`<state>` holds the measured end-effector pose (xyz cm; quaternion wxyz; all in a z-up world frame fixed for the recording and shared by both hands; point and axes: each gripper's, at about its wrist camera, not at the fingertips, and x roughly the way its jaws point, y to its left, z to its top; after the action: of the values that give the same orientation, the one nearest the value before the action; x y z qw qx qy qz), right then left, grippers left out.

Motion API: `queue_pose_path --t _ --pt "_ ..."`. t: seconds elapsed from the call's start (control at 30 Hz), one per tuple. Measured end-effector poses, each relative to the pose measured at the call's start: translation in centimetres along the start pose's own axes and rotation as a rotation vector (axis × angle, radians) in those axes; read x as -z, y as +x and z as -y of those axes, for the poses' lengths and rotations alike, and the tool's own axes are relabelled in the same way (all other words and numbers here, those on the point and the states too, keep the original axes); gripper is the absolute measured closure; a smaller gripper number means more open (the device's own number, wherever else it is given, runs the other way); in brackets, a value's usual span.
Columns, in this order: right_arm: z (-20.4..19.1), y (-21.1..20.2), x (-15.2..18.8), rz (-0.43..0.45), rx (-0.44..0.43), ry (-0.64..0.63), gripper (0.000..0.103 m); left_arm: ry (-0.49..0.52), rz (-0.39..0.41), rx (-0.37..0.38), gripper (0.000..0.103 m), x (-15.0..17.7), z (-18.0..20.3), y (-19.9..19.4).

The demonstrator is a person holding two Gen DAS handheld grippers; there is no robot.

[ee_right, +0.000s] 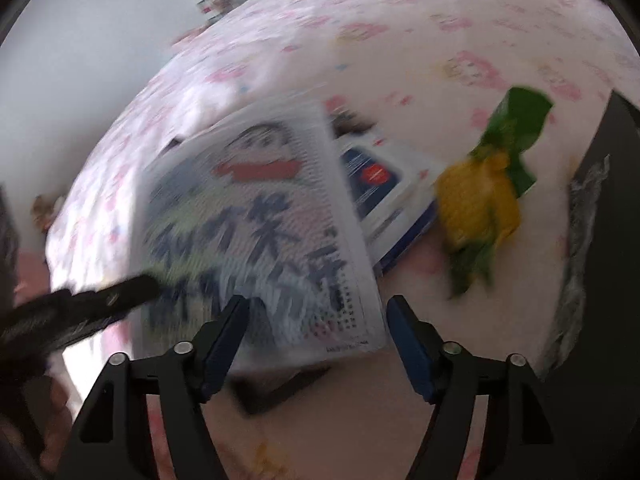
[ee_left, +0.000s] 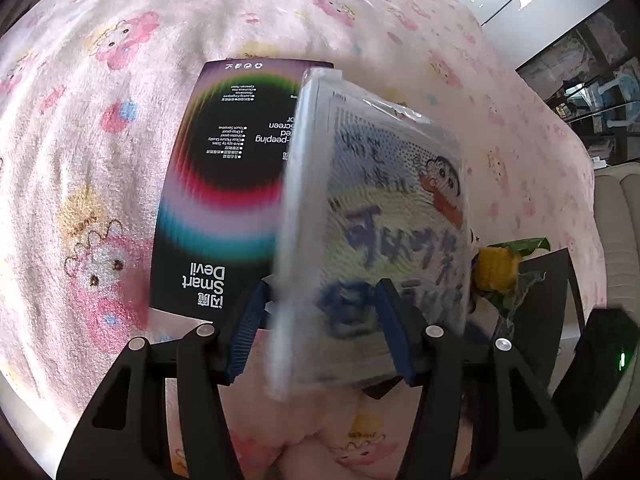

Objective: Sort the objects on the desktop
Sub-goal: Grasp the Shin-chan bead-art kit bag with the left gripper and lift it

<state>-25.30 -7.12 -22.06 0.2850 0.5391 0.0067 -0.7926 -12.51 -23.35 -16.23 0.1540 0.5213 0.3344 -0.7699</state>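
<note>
The tabletop cloth (ee_left: 100,128) is pale pink plush, dotted with pink and yellow cartoon figures. The flat box (ee_left: 212,184) is black, with concentric rings of green, red, white and teal and white lettering. The plastic-wrapped pad (ee_left: 392,216) shows a dotted blue, cream and red cartoon print. The corn toy (ee_right: 478,200) is yellow with green leaves. The tongs' pads (ee_left: 394,320) are blue on black arms.

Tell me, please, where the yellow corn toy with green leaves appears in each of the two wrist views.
Left wrist view: the corn toy is at the right edge, low, just right of the cartoon packet held by the left tongs.
Right wrist view: the corn toy is right of centre, at middle height, lying on the pink blanket.
Shared landmark: the cartoon packet, to the left of the corn in both views.
</note>
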Motion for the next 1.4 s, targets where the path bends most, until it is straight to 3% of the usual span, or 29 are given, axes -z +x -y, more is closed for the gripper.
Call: queue_pose_path --t 0.07,0.27,0.47,0.6,0.8,0.87,1.03,1.1,1.2,1.4 --pt "-0.7 -0.7 0.4 -0.018 -0.059 -0.011 0.043 -0.016 0.010 -0.015 0.043 0.0 -0.5 -0.4" --pt "-2.3 -3.1 3.1 -0.050 -0.065 -0.047 0.043 -0.042 -0.010 0.015 0.043 0.1 -1.2 -0.3" --pt "-1.3 -3.7 1.2 0.000 0.049 0.045 0.043 -0.036 -0.012 0.016 0.046 0.2 -1.2 -0.5" --pt "-1.2 -2.6 -0.8 -0.068 0.024 0.037 0.043 -0.037 -0.017 0.017 0.046 0.1 -1.4 -0.5" --pt "0.0 -0.5 0.5 -0.113 -0.005 0.099 0.043 -0.036 -0.023 0.017 0.045 -0.1 -1.6 -0.5" --pt "-0.1 -0.8 0.4 -0.098 -0.024 0.118 0.043 -0.015 -0.022 0.005 0.044 0.0 -1.3 -0.5" --pt "-0.8 0.4 -1.6 -0.069 -0.041 0.114 0.043 0.073 -0.043 -0.030 0.025 0.2 0.1 0.1" --pt "-0.8 1.5 -2.2 -0.081 -0.049 0.135 0.037 0.111 -0.059 -0.051 0.021 0.5 0.6 0.4" --pt "-0.2 0.6 -1.3 -0.074 -0.052 0.126 0.037 0.154 -0.067 -0.088 0.020 1.6 0.7 -0.2" --pt "-0.4 -3.1 0.4 -0.067 -0.036 0.079 0.038 0.205 -0.085 -0.001 0.021 2.2 0.7 -1.7"
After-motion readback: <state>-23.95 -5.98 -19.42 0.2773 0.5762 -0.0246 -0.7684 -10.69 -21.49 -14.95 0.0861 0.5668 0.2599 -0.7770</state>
